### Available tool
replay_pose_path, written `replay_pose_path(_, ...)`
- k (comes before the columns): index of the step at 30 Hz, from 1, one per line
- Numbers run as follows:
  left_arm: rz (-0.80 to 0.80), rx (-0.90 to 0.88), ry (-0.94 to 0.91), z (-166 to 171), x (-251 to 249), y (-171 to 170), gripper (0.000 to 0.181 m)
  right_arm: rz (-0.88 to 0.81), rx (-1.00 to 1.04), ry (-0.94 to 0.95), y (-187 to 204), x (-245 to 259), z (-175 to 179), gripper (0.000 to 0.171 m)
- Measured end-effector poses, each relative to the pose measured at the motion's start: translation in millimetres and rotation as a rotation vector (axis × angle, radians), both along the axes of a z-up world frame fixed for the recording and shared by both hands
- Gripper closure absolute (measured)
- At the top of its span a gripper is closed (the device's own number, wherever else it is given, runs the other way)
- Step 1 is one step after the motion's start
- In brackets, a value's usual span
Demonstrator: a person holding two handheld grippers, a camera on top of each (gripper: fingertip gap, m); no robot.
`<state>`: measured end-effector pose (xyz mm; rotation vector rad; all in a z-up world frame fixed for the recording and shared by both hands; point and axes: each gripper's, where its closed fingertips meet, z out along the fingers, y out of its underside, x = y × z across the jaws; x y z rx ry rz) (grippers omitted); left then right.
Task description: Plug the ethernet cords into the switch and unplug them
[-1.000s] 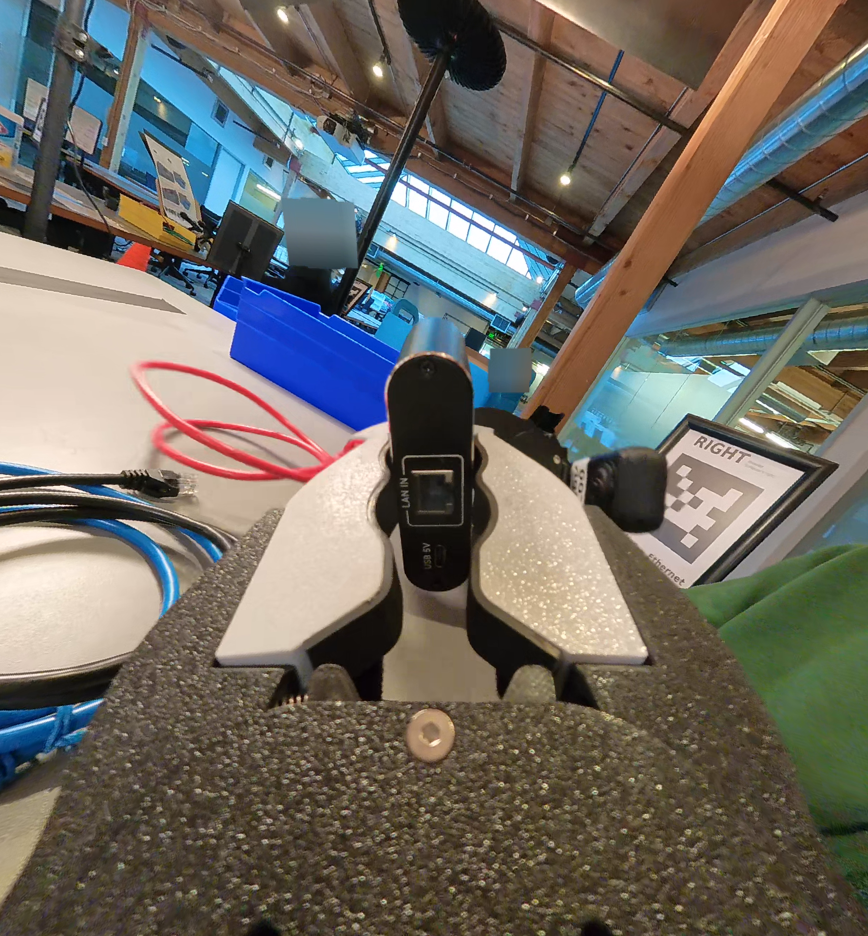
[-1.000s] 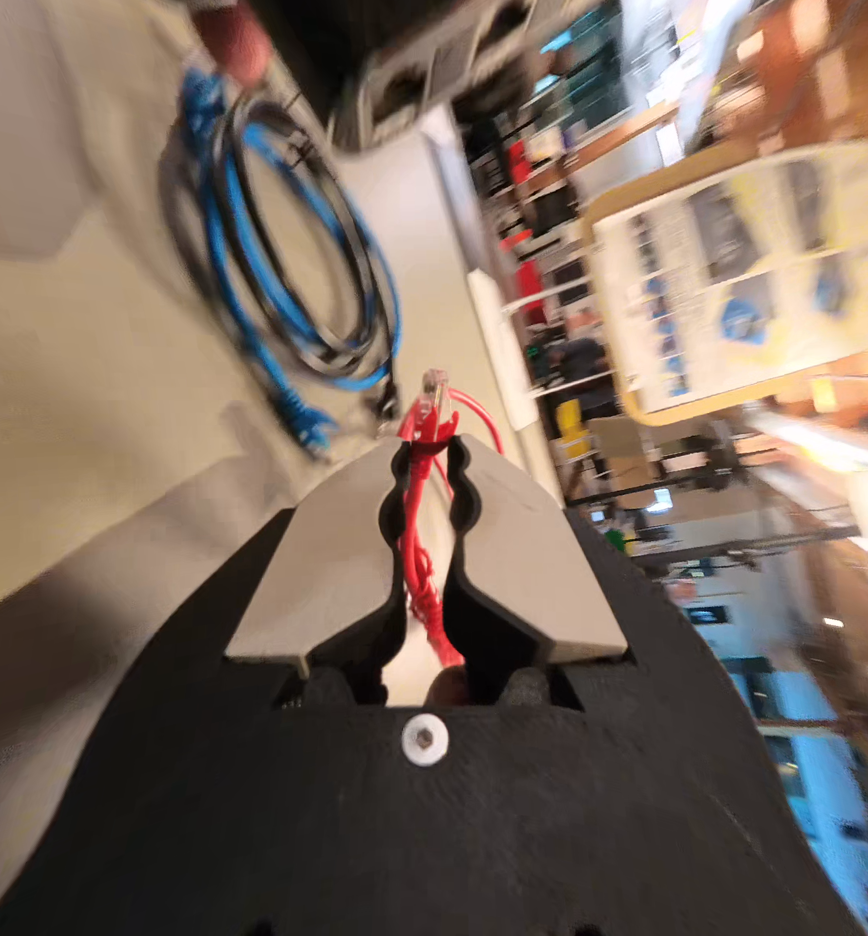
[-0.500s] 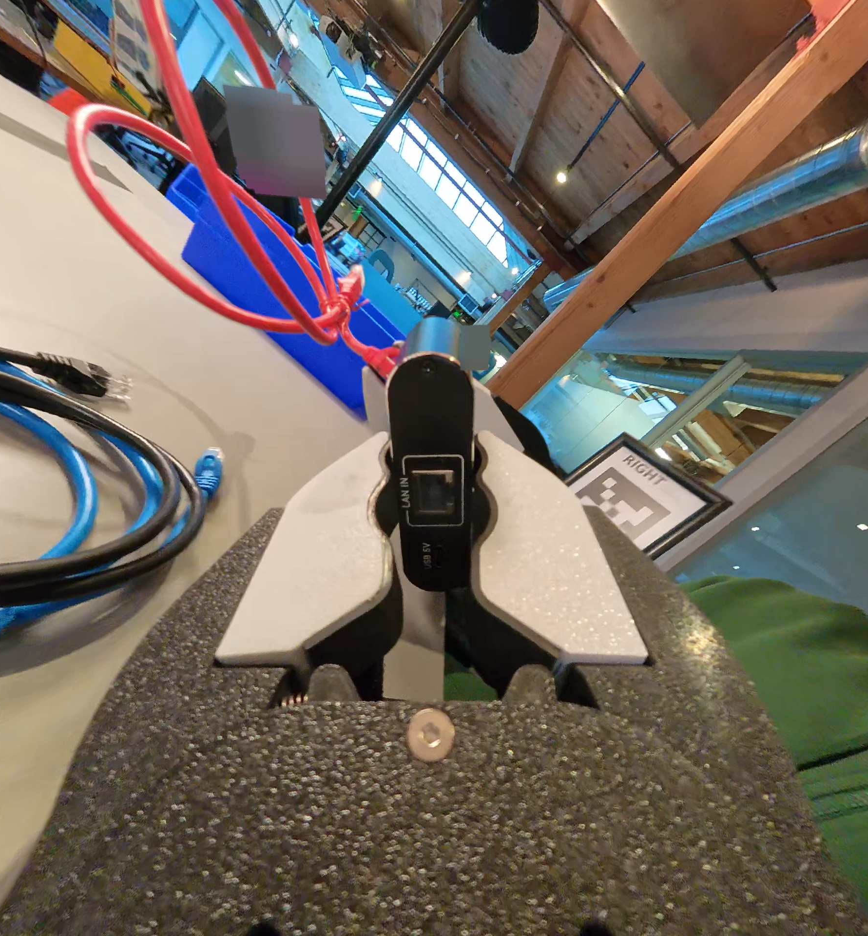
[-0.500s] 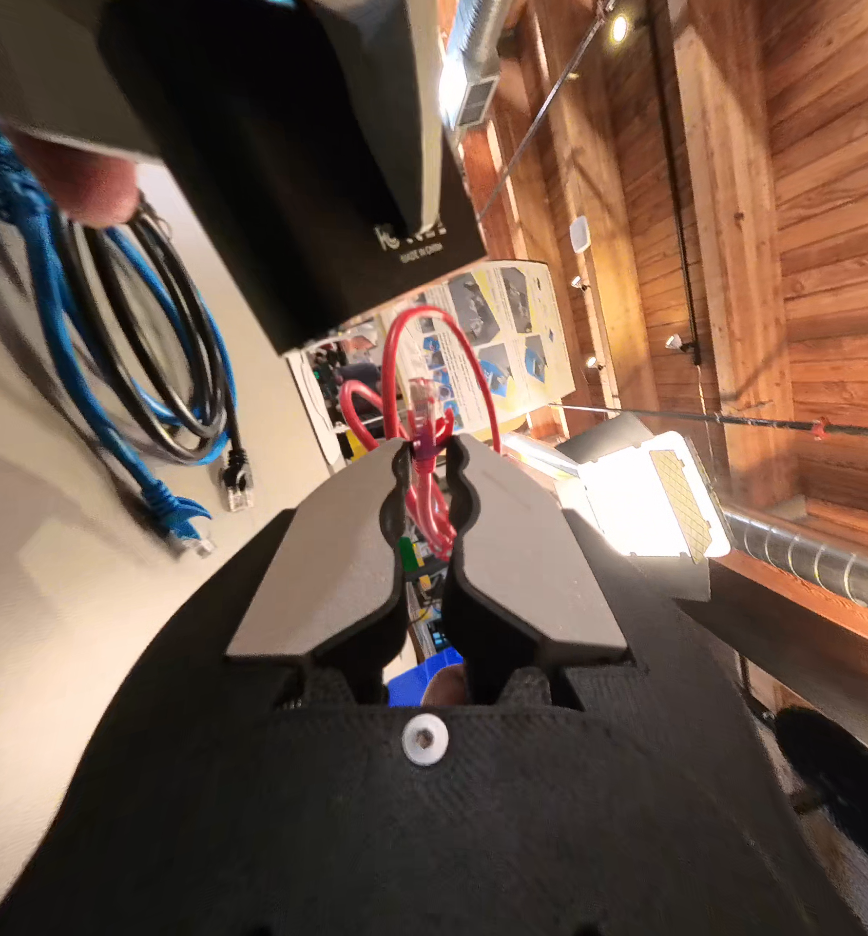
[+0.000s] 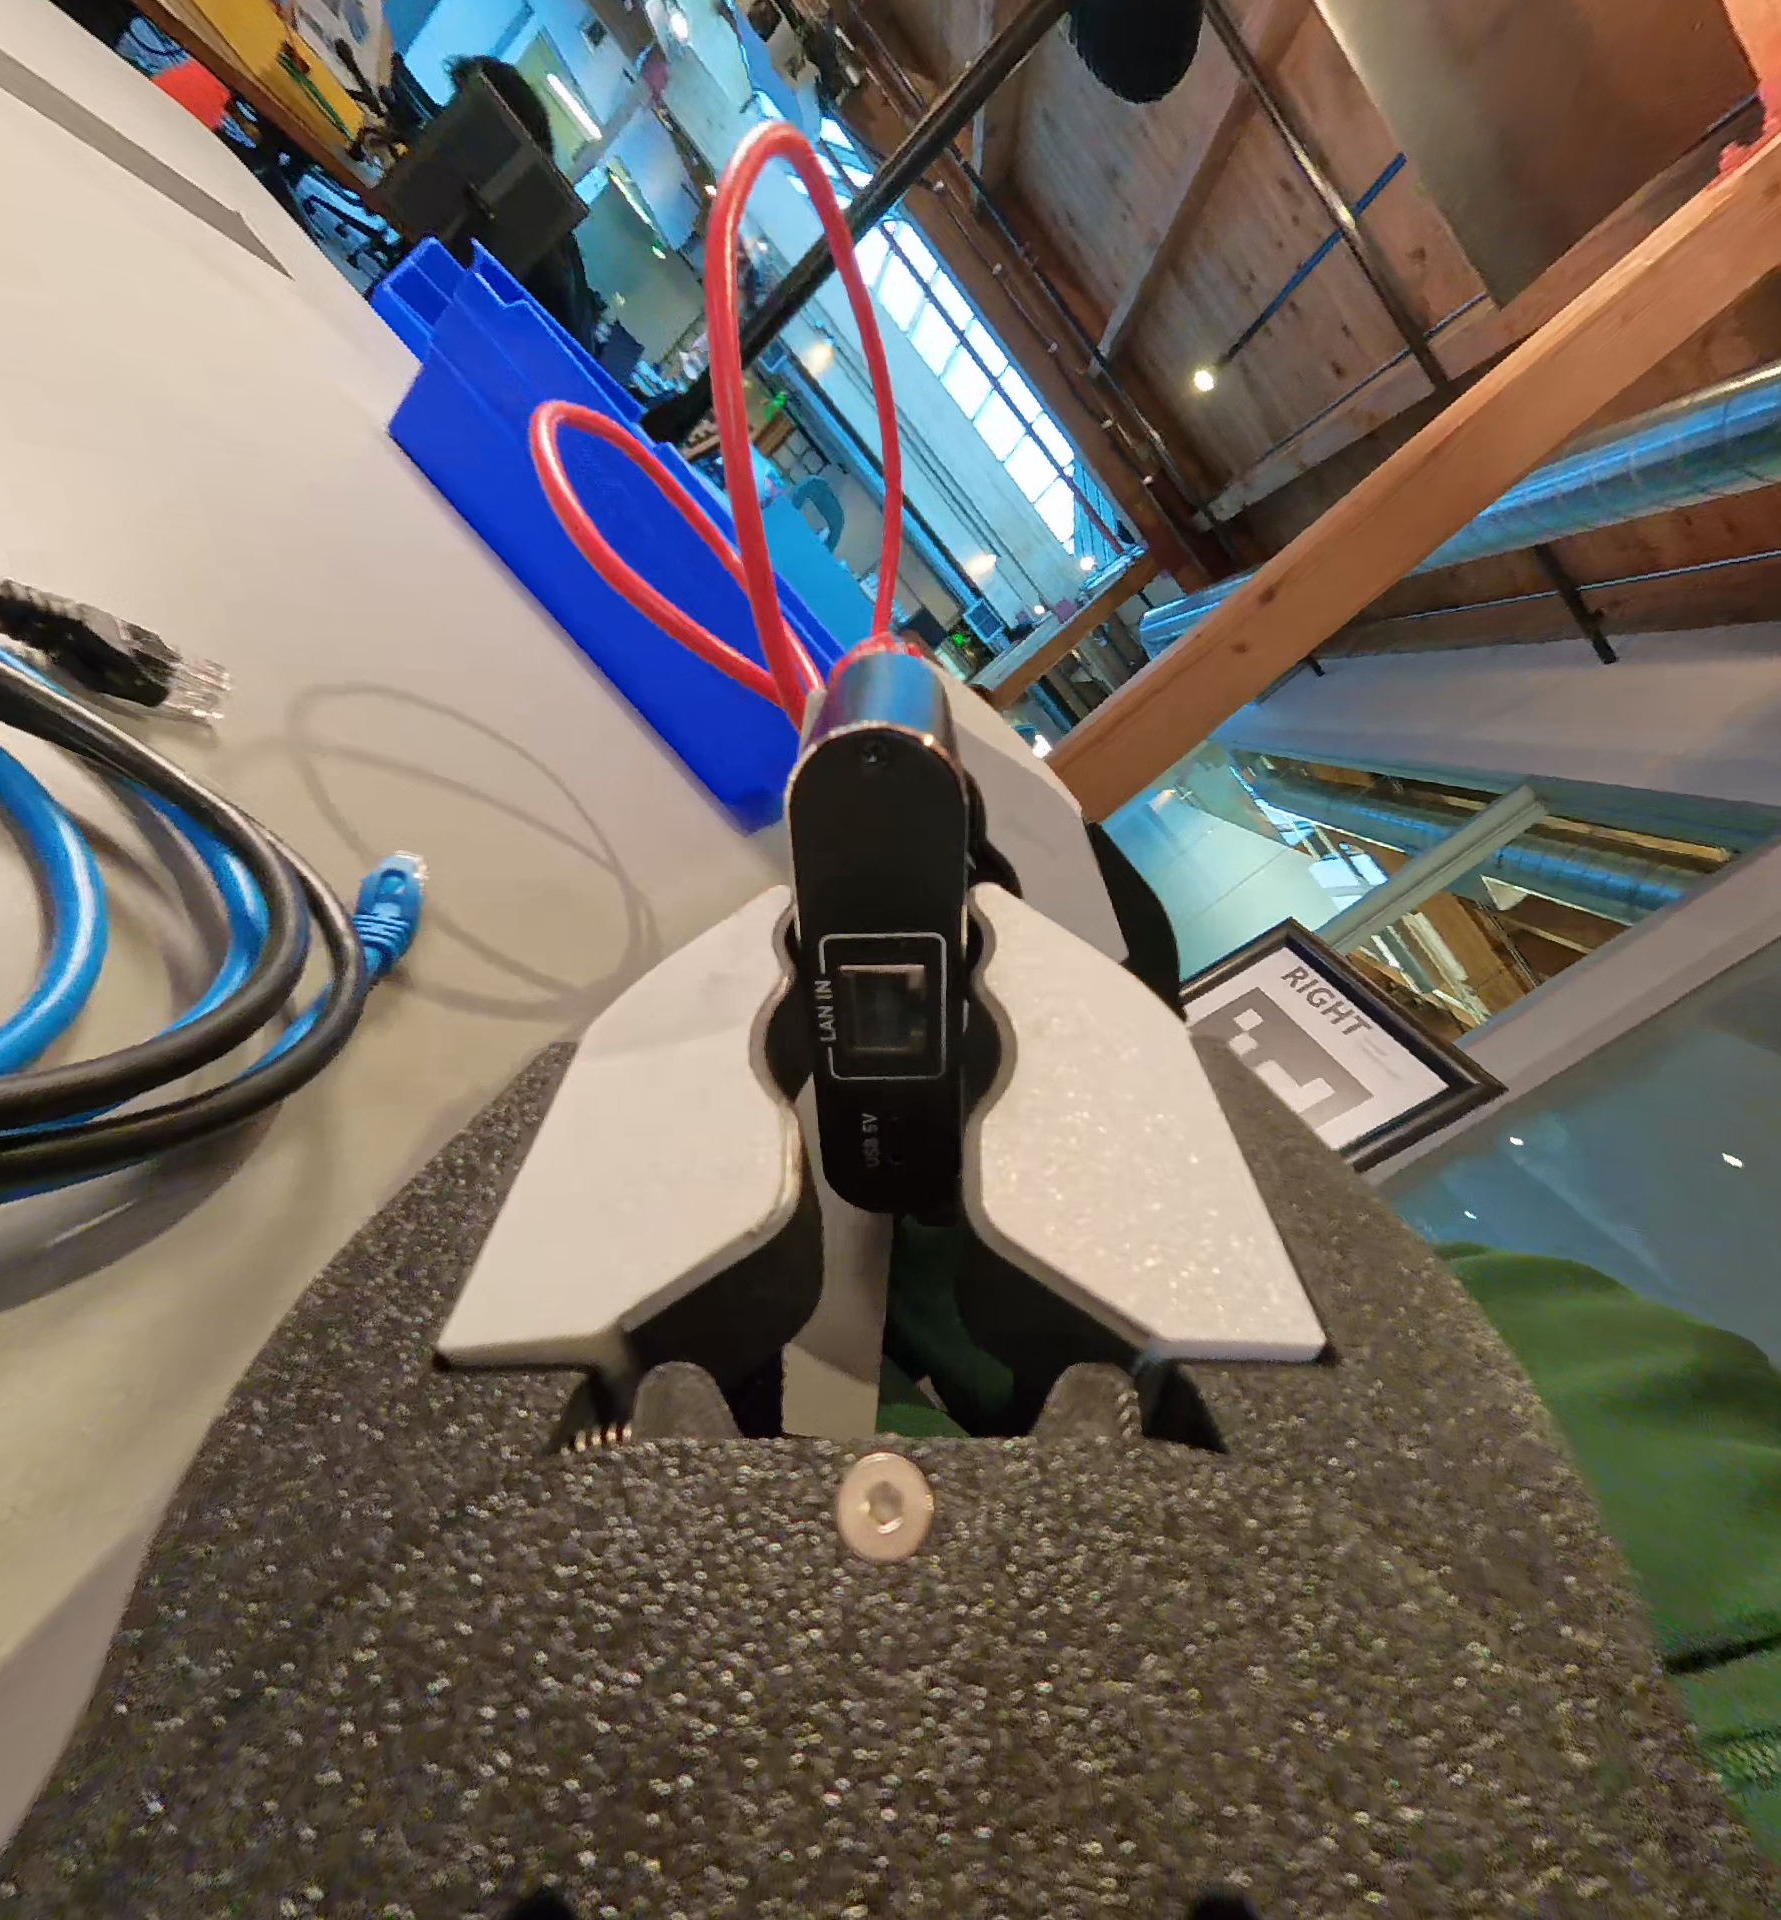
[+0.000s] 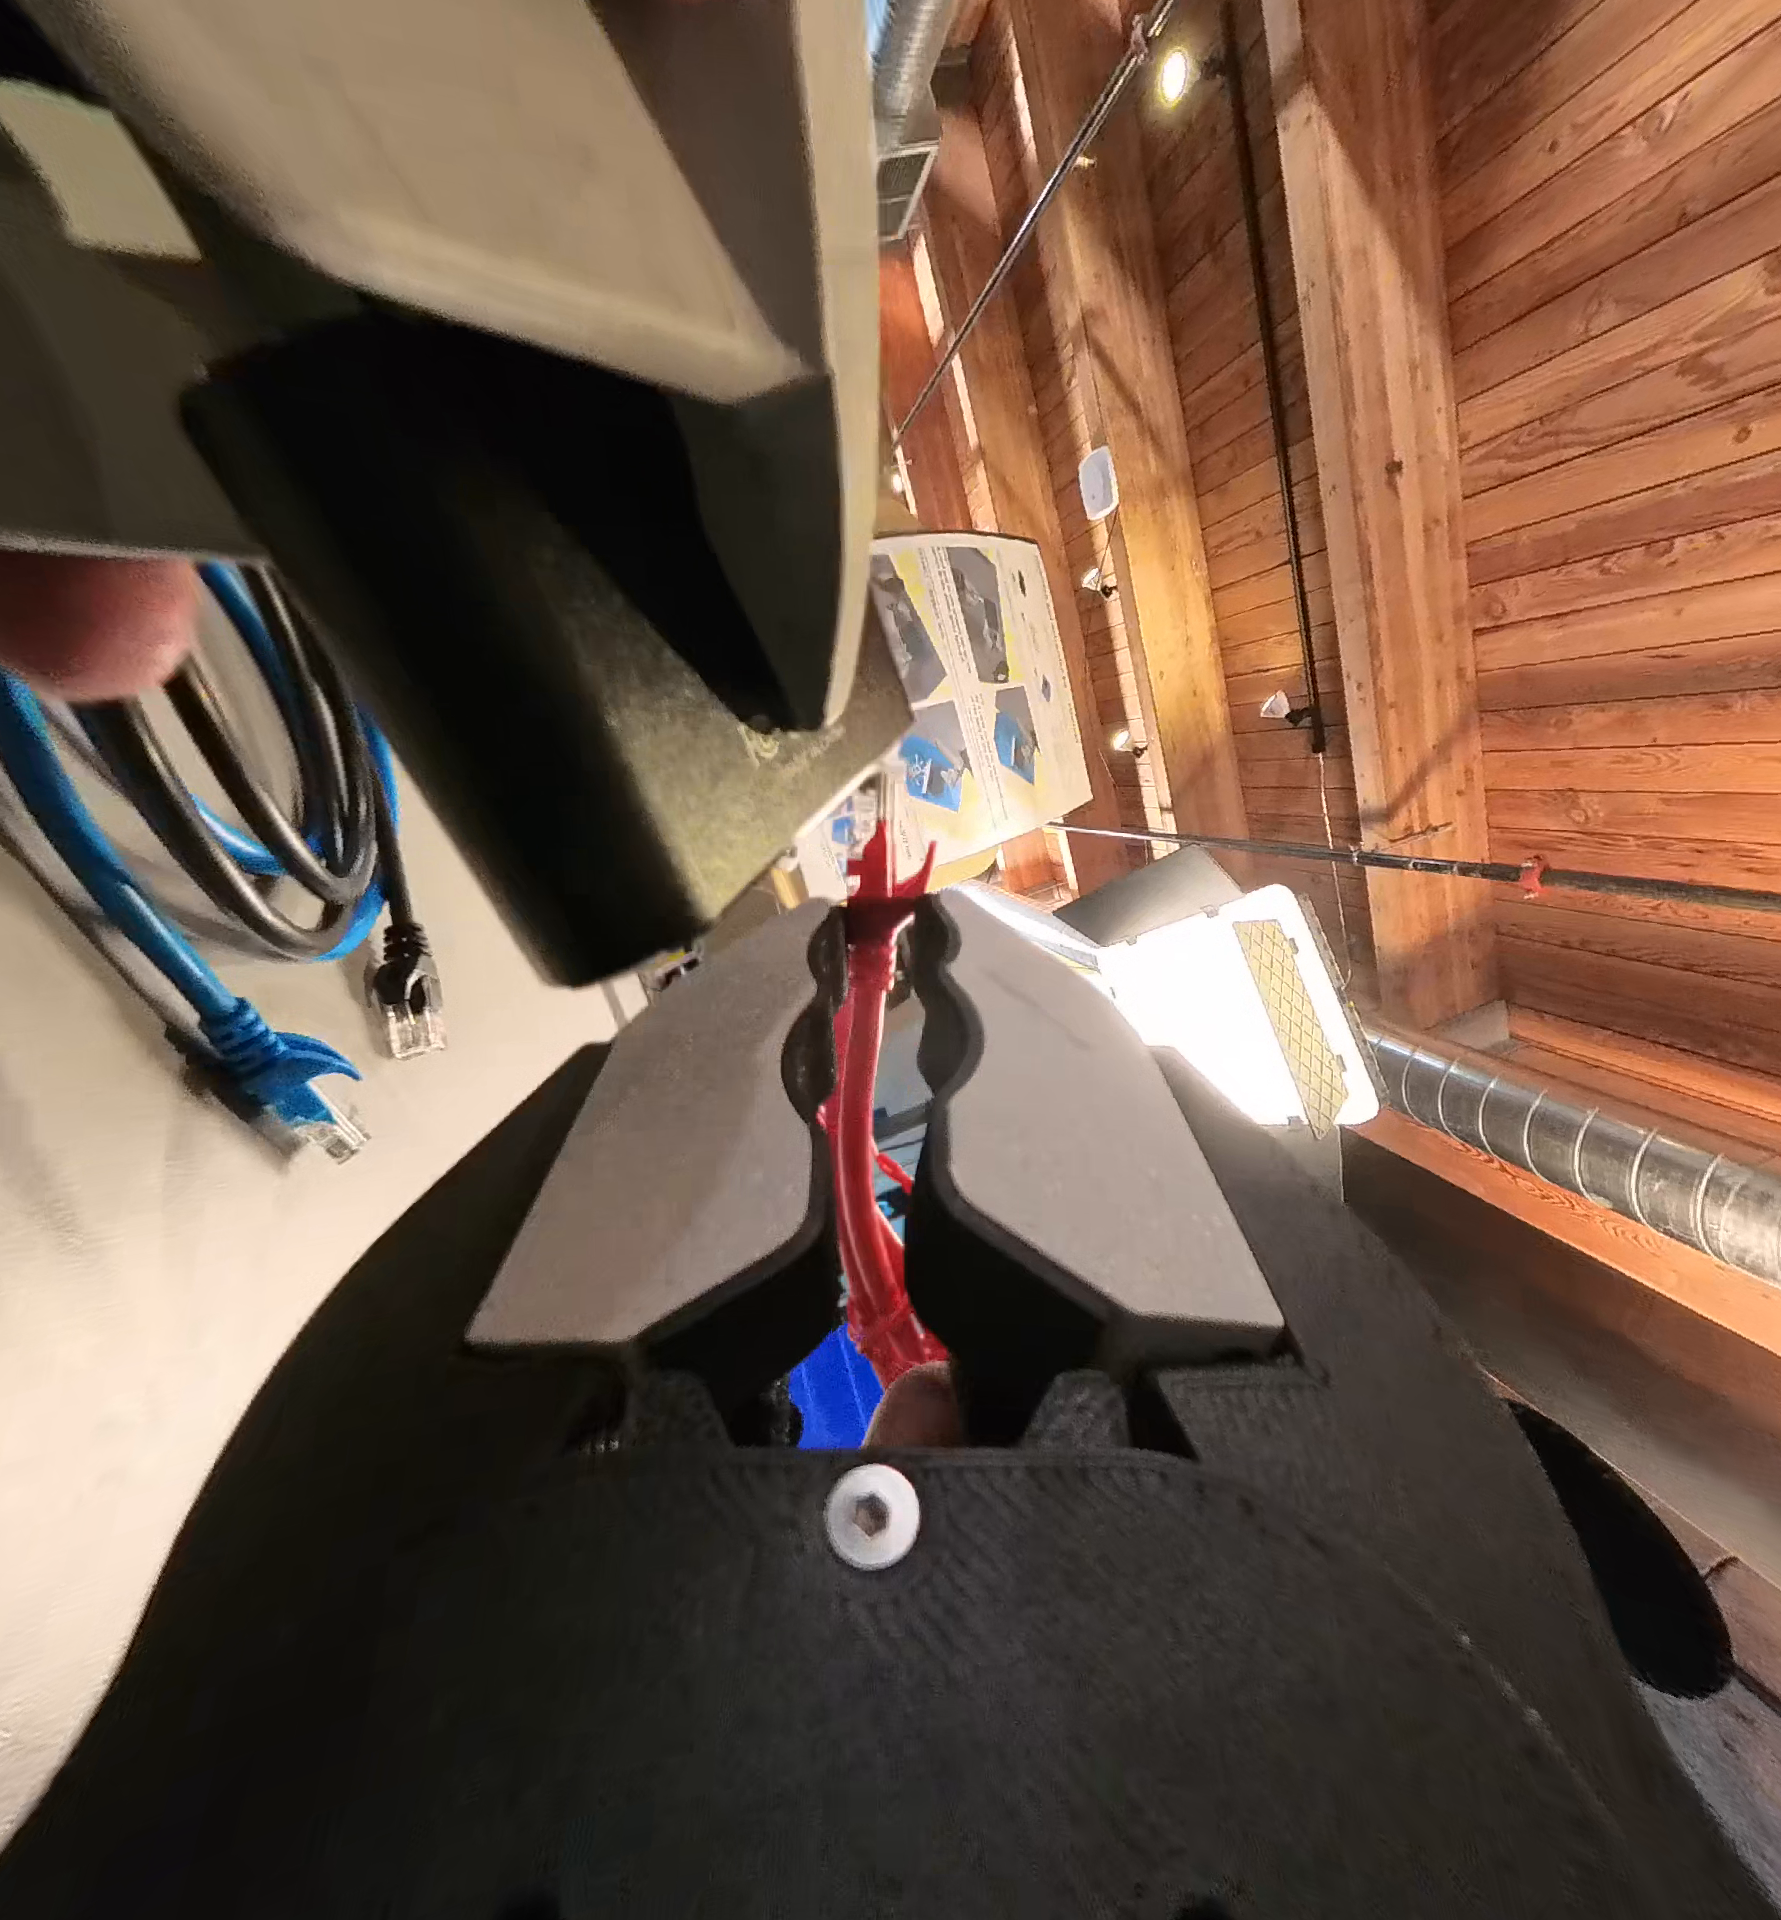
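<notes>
My left gripper (image 5: pixel 881 935) is shut on a black switch (image 5: pixel 881 831) and holds it upright above the table, one port facing the camera. My right gripper (image 6: pixel 881 925) is shut on the red ethernet cord (image 6: pixel 860 1091) just behind its plug (image 6: pixel 870 842). The plug tip is at the far edge of the switch (image 6: pixel 553 675); I cannot tell whether it is inserted. In the left wrist view the red cord (image 5: pixel 777 133) loops up behind the switch. A blue cord (image 5: pixel 387 904) and a black cord (image 5: pixel 107 655) lie unplugged on the table.
A blue bin (image 5: pixel 512 416) stands on the grey table (image 5: pixel 190 364) behind the switch. A framed marker card (image 5: pixel 1322 1049) and a green sleeve (image 5: pixel 1592 1455) are at the right. A person's fingertip (image 6: pixel 55 613) shows beside the left gripper. Some 5 cm of space lies between my two pairs of fingers.
The red cord has been lifted off the table. My right gripper has carried its plug up to the far end of the switch. My left gripper has tilted while holding the switch.
</notes>
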<state>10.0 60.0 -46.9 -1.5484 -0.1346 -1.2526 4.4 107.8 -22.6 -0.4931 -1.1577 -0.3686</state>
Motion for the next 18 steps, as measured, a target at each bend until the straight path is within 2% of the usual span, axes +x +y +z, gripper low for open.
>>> replay_pose_path(5, 0.042, -0.014, 0.018, -2.5, -11.6, -1.5, 0.156, 0.041, 0.042, -0.041, -9.6, -5.3, -5.3, 0.160)
replay_pose_path(12, -0.035, 0.016, -0.049, 4.3, -10.2, -9.3, 0.156, 0.075, 0.081, -0.057, -16.3, -6.5, -6.2, 0.160)
replay_pose_path(18, -0.020, -0.039, 0.081, -8.2, -8.9, -11.5, 0.156, 0.078, 0.109, -0.073, -18.2, -5.9, -8.0, 0.159)
